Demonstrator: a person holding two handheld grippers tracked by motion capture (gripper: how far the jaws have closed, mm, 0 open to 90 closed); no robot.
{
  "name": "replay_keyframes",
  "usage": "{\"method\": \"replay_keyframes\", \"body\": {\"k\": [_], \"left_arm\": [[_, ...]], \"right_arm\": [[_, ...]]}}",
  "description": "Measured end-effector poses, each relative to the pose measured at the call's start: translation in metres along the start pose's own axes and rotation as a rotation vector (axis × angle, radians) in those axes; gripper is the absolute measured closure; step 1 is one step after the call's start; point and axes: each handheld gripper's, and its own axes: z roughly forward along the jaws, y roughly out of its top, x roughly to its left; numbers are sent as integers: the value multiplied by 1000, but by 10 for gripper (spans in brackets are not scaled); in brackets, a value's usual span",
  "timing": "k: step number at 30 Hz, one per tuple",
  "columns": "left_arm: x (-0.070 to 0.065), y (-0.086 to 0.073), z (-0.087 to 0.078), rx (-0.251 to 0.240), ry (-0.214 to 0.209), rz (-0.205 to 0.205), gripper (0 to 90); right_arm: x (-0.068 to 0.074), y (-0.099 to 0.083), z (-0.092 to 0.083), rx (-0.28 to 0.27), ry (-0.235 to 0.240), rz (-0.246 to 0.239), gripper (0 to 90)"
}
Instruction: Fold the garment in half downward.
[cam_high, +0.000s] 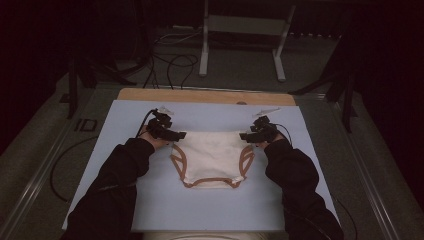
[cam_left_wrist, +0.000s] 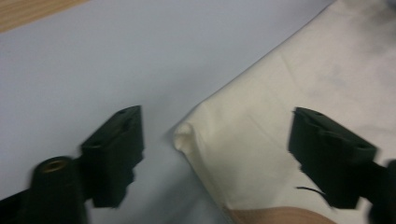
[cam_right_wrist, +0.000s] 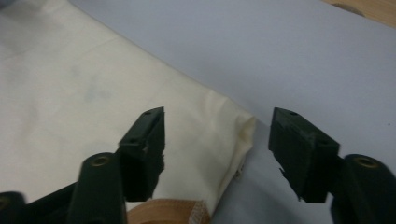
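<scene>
Garment: cream briefs (cam_high: 214, 159) with tan trim lie flat at the tabletop's (cam_high: 125, 125) centre.
Left gripper (cam_high: 181, 135): jaws open, astride the ten-o'clock waistband corner.
Right gripper (cam_high: 243, 136): jaws open at the two-o'clock corner.

I see the garment (cam_high: 212, 159) lying mid-frame on the mat (cam_high: 125, 205), my left gripper (cam_high: 176, 134) at its upper-left corner, right gripper (cam_high: 246, 135) at its upper-right.

A pale blue mat (cam_high: 125, 200) is covering most of the worktop (cam_high: 200, 96), leaving a strip of bare wood showing along the far edge. A cream garment with tan trim (cam_high: 212, 157) is lying flat and spread out on the mat, near its middle.
</scene>
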Motion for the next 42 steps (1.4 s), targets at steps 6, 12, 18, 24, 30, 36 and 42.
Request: {"method": "replay_keyframes", "body": {"k": [6,12,18,24,30,36,42], "left_arm": [[-4,-2,-13,-44,-32,34,18],[-11,-9,-25,-107,-29,79,4],[-23,-14,-43,-155,-79,146,4],[-38,-18,-61,-186,-98,197,4],[-52,-25,-73,-198,-117,236,4],[-63,-35,-77,-205,-150,276,4],[-72,-47,-74,-196,-185,318,4]], "right_arm": [[9,3,-12,-39,42,-2,143],[20,6,-17,-64,96,-8,105],[32,9,-14,-105,98,-42,103],[45,17,-10,-108,117,-86,102],[57,29,-9,-126,161,-119,103],[71,38,-3,-134,176,-164,101],[81,44,4,-131,186,-164,100]]}}
